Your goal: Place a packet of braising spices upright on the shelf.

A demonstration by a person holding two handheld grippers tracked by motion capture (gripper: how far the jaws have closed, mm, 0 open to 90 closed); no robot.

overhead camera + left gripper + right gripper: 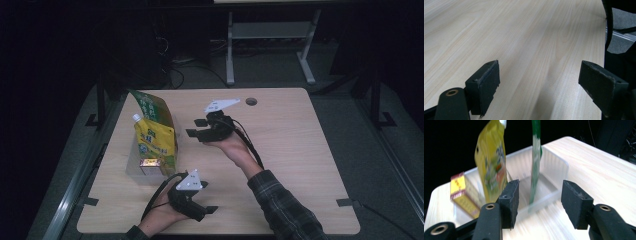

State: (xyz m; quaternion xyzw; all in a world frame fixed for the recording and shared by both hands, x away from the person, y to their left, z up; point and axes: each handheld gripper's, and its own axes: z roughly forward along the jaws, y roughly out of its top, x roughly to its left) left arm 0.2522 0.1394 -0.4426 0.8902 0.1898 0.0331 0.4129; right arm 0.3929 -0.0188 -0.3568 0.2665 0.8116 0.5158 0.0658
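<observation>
A clear plastic bin (131, 166) stands on the left part of the wooden table (295, 150). In it a yellow spouted pouch (156, 141) and a taller green bag (154, 107) stand upright, with a small yellow and maroon box (150, 163) at its near end. My right gripper (196, 127) hovers just right of the bin, pointing at it, jaws open and empty. In the right gripper view the bin (554, 170), pouch (491, 160), green bag (536, 157) and box (461, 192) lie just beyond my right gripper (539, 195). My left gripper (206, 199) rests near the front edge, open and empty (539, 75).
A round cable hole (251, 101) sits near the table's far edge. A white metal stand (270, 35) is on the floor behind the table. Bare wood lies across the right half of the table.
</observation>
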